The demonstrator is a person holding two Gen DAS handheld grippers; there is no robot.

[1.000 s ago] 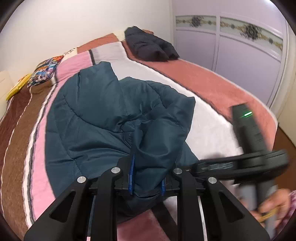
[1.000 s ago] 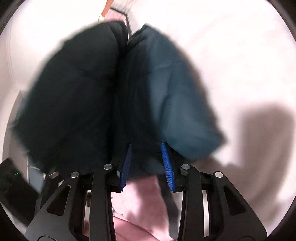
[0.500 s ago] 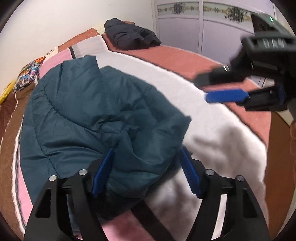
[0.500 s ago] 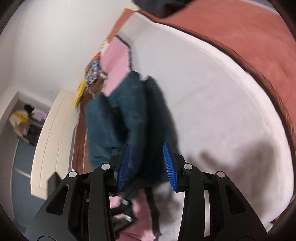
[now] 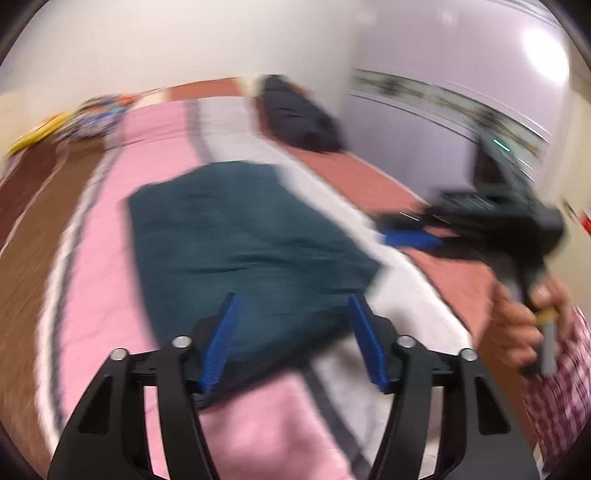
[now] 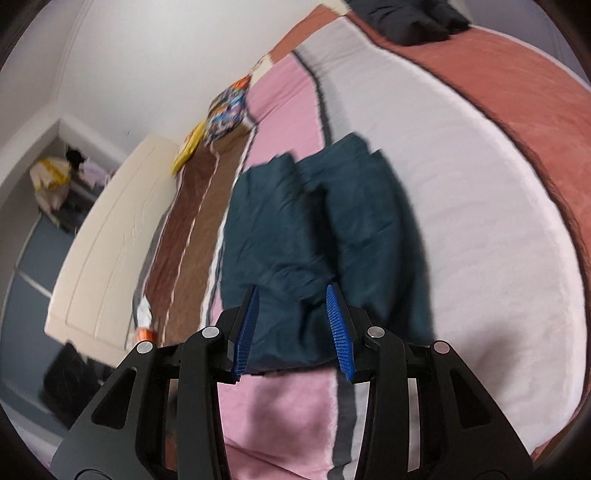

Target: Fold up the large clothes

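Note:
A dark teal quilted jacket (image 5: 243,247) lies folded into a compact rectangle on the striped bedspread (image 5: 155,155); it also shows in the right wrist view (image 6: 314,240). My left gripper (image 5: 293,339) is open and empty, raised above the jacket's near edge. My right gripper (image 6: 293,332) is open and empty, above the jacket's near end. The right gripper also appears in the left wrist view (image 5: 410,238), held by a hand at the right, off the jacket. The left wrist view is blurred.
A dark navy garment (image 5: 299,118) lies at the far end of the bed; it also shows in the right wrist view (image 6: 410,16). A colourful pillow (image 6: 227,105) and a cream headboard (image 6: 110,240) are on the left. A lilac wardrobe (image 5: 443,122) stands to the right.
Both grippers have let go of the jacket and pulled back. The jacket went from bunched and lifted to lying folded flat on the bed.

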